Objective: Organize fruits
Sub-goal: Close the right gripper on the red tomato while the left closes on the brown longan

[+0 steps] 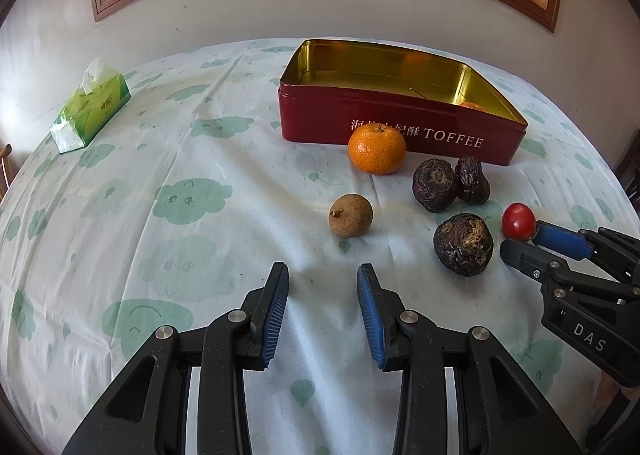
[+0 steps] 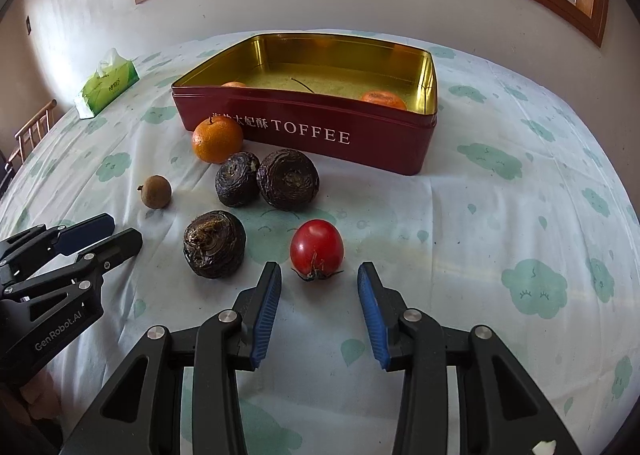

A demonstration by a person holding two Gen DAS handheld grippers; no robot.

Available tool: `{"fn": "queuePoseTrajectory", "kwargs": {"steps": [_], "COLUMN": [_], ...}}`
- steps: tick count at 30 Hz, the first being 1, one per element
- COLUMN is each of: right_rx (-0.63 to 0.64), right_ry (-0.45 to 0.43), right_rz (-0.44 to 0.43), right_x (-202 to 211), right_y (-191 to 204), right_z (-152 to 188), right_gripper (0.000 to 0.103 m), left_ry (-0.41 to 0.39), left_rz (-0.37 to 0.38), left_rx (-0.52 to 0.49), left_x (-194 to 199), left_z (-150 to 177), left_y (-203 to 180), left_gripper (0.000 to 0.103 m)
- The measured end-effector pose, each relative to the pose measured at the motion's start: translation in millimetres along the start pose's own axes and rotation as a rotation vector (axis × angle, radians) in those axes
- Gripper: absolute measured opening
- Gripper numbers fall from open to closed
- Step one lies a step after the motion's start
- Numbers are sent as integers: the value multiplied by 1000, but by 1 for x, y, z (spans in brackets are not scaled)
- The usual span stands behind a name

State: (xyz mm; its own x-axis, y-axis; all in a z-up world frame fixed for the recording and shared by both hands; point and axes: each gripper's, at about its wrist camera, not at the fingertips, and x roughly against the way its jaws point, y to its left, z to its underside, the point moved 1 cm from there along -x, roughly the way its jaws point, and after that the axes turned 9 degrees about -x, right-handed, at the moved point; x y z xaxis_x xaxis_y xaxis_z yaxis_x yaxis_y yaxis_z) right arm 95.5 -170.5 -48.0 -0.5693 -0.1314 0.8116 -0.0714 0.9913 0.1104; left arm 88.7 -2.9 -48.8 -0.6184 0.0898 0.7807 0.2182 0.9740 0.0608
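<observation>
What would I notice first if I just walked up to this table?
Probably the big red TOFFEE tin at the back of the table, gold inside. Then the bright orange right in front of it, and the shiny red tomato just ahead of the open right claw.

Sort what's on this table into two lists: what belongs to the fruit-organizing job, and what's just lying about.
Belongs to the job:
red TOFFEE tin, fruit already inside
loose orange
cherry tomato
three dark water chestnuts
small brown longan

Lying about:
green tissue pack
wooden chair beyond the table edge
</observation>
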Motion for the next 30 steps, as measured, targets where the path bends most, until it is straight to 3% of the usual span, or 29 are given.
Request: {"fn": "queuePoseTrajectory", "kwargs": {"steps": [13, 30], "right_rx": [13, 22], "right_ry": [-22, -29], "right_rz": [1, -10], "right_x": [-6, -5], "right_y": [1, -1], "right_z": [-6, -6], "right_gripper": [25, 25], "left_ry": [-14, -8], "left_rz": [10, 23], "left_rx": [-14, -41], "left_x": [-6, -22], "left_z": [-13, -30], "left_y": [-3, -10], "left_gripper": [37, 37]}}
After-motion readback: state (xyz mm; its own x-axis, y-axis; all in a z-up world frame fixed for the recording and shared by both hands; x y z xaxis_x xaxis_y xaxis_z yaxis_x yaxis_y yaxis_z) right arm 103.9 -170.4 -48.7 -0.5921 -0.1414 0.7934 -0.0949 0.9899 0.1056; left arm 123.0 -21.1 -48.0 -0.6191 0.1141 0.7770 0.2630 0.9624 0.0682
